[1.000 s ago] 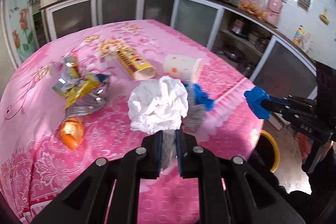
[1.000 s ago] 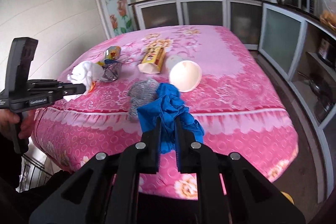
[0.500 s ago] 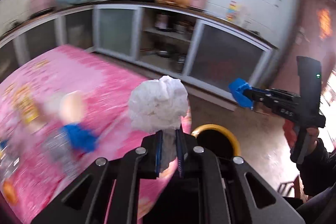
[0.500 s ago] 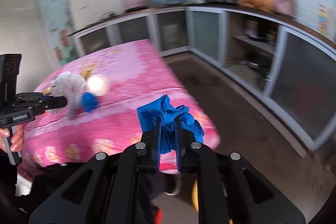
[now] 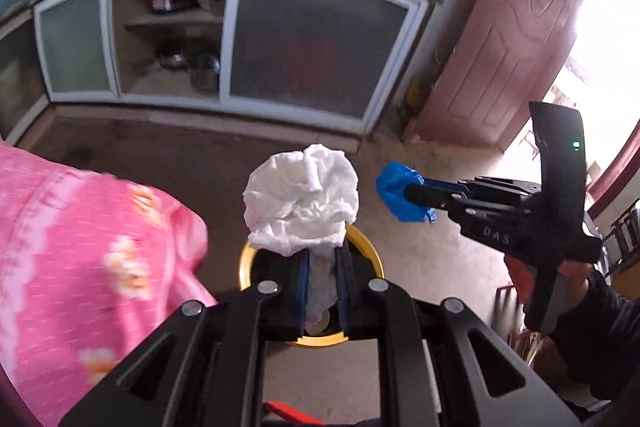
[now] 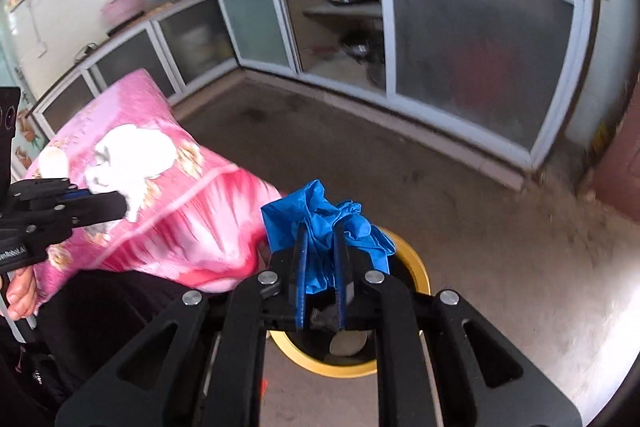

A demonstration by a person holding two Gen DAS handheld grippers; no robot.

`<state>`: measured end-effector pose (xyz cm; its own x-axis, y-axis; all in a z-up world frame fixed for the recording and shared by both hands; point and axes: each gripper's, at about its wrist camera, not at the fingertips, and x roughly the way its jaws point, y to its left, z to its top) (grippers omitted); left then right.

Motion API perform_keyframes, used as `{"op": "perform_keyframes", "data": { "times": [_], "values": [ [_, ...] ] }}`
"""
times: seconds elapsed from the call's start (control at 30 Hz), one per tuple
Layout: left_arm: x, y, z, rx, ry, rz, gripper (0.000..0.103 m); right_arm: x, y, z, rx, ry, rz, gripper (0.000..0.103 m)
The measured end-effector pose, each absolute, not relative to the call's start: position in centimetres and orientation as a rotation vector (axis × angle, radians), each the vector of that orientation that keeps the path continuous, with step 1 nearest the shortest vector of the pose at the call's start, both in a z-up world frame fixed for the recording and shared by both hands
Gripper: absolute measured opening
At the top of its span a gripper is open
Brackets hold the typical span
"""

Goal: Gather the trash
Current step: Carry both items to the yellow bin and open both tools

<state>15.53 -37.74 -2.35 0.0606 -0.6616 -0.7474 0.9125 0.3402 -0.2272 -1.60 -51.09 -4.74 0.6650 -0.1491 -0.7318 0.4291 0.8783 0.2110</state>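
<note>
Both loads hang over the yellow-rimmed bin (image 6: pixel 416 267) on the floor: left gripper (image 5: pixel 322 291) fingers pinch the white tissue wad (image 5: pixel 302 203), right gripper (image 6: pixel 320 291) fingers clamp the blue glove (image 6: pixel 320 223) (poised, I'd judge, for dropping in).

Yellow-rimmed bin (image 5: pixel 370 251) on floor (image 5: pixel 432 259) (bare concrete)

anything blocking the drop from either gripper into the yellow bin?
Nothing visible. The left gripper holds the white tissue wad and the right gripper holds the blue glove, both apparently above the yellow bin. Its mouth is open, with some trash already inside.
</note>
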Motion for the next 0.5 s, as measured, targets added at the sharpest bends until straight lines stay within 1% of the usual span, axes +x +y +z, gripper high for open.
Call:
{"op": "perform_keyframes", "data": {
  "times": [0.2, 0.43, 0.47, 0.5],
  "values": [
    [15.5, -42.5, -8.3, 0.406, 1.012, -1.233, 0.011, -1.5, -53.5, -10.2, 0.494, 0.848, -0.354, 0.011],
    [15.9, -45.6, -12.6, 0.442, 1.081, -1.235, 0.011, -0.7, -54.5, -14.6, 0.549, 0.925, -0.361, 0.011],
    [15.9, -45.8, -12.9, 0.445, 1.081, -1.236, 0.014, -0.5, -54.6, -15.4, 0.555, 0.947, -0.355, 0.012],
    [15.9, -45.9, -13.1, 0.448, 1.081, -1.232, 0.031, -0.5, -54.7, -15.8, 0.554, 0.962, -0.365, 0.013]
  ]
}}
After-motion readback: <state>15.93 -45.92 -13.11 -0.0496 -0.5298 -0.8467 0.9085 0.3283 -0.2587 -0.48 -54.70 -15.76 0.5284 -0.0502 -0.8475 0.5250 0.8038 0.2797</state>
